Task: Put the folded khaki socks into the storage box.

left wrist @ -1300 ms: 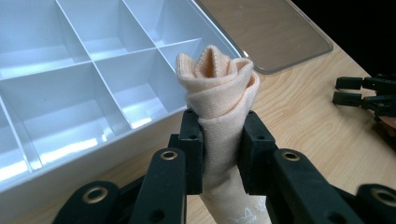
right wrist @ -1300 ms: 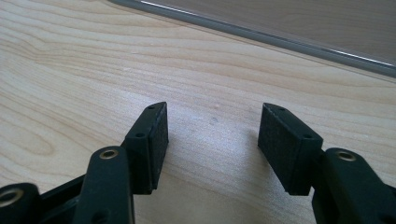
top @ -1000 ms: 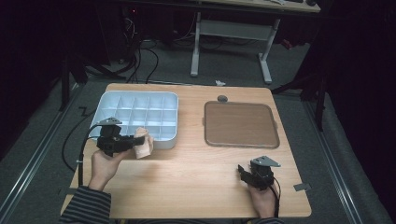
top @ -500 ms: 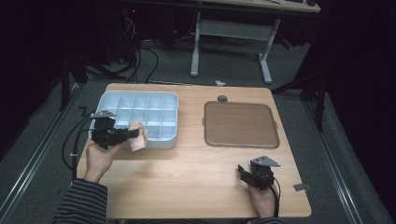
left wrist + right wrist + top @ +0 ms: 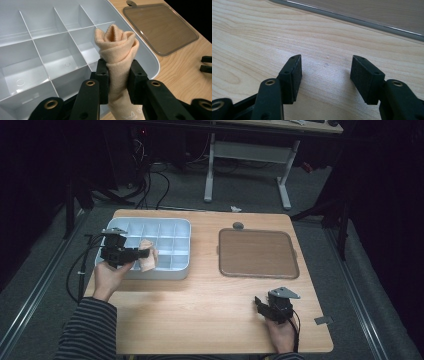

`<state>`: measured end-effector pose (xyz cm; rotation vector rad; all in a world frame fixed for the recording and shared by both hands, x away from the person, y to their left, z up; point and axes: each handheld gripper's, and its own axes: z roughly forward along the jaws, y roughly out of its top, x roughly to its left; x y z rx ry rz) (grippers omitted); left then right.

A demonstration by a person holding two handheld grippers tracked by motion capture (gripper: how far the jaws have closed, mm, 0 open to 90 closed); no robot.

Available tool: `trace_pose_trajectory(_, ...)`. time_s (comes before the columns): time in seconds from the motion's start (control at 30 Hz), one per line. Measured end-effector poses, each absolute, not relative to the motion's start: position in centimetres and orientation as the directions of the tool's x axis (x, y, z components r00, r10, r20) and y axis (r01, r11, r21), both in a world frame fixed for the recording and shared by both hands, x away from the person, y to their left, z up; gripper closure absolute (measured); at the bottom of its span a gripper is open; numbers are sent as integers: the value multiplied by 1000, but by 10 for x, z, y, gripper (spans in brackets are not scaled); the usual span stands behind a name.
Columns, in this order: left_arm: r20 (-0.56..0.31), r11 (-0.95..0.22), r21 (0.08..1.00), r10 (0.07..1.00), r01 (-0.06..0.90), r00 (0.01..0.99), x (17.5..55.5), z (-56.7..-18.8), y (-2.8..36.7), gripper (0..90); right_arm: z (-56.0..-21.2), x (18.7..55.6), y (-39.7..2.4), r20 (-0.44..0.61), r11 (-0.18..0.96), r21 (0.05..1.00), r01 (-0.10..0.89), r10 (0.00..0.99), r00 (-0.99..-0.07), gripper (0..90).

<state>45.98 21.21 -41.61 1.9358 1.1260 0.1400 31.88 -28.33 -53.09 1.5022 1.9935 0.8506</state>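
- A rolled peach sock is held fast between the pads of the left claw, its rolled end standing clear above the jaws, over the near-right part of the white divided tray.
- The step in hand is judged to be setting the sock into one compartment; it is best done with the roll centred over a single cell before lowering, so that no thin divider is caught.
- The grip should be loosened only once the sock is seated inside the cell walls.
- The right claw is seen wide open and empty, resting low on the counter near the front edge.
- The brown lid lies flat to the right of the tray, well apart, so open counter is left between the two hands.
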Motion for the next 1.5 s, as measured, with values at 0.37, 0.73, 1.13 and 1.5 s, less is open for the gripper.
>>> trace_pose_trajectory(0.37,-279,-245,703,769,668,575,479,-425,214,743,-531,319,-283,-22,196,733,652,964,-266,425)
trace_pose_trajectory(0.73,-283,-271,662,773,699,568,489,-440,213,743,-531,319,-283,-20,192,731,655,965,-261,410)
trace_pose_trajectory(1.13,-266,-316,619,777,719,571,497,-452,214,746,-531,318,-283,-19,189,730,657,966,-257,402)
trace_pose_trajectory(1.5,-260,-333,593,783,733,565,498,-457,212,746,-531,318,-283,-19,190,730,656,966,-258,402)
